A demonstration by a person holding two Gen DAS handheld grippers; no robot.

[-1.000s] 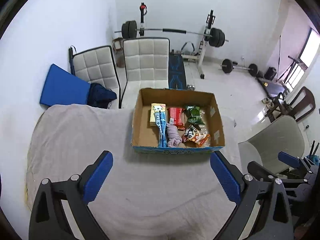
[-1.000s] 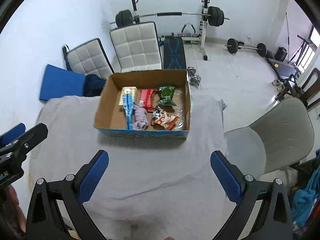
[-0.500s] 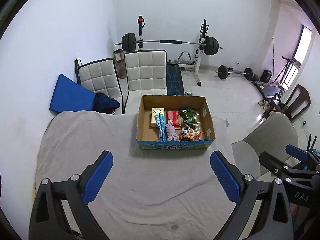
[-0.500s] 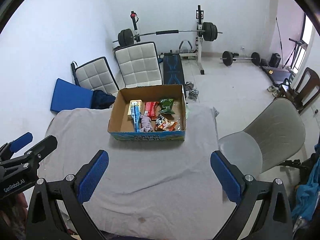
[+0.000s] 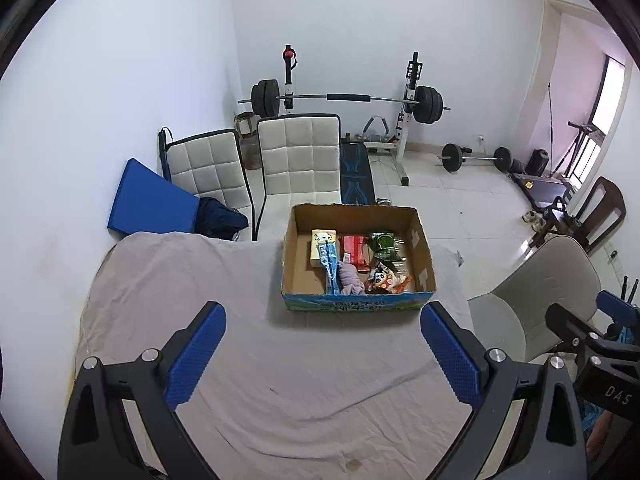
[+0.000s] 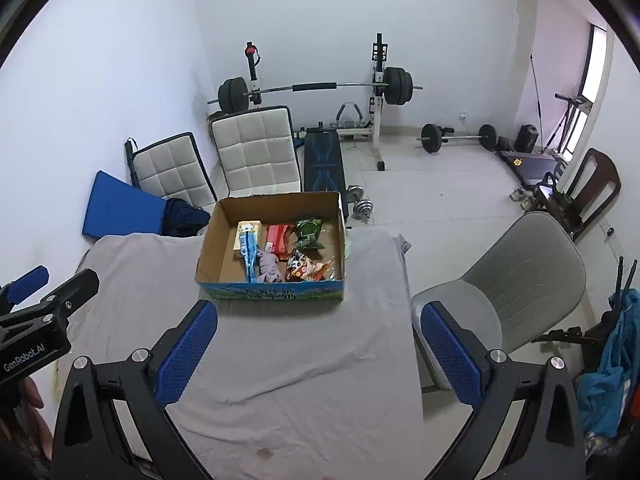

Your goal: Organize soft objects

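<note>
An open cardboard box (image 5: 422,248) (image 6: 208,240) stands on a table under a grey cloth (image 5: 240,340) (image 6: 304,344). In it lie several soft items: a purple cloth (image 5: 350,278) (image 6: 267,266), a blue-and-yellow packet (image 5: 323,250), a red packet (image 5: 354,247), a green packet (image 5: 382,244) and a panda snack bag (image 5: 386,278). My left gripper (image 5: 322,350) is open and empty, well back from the box. My right gripper (image 6: 316,348) is open and empty, also back from it.
Two white padded chairs (image 5: 298,156) and a blue mat (image 5: 150,204) stand behind the table. A grey chair (image 6: 508,292) is at its right. A barbell rack (image 5: 344,98) and weights stand by the far wall.
Both grippers have pulled back and up from the box, which now looks smaller and farther. Both stay open and empty.
</note>
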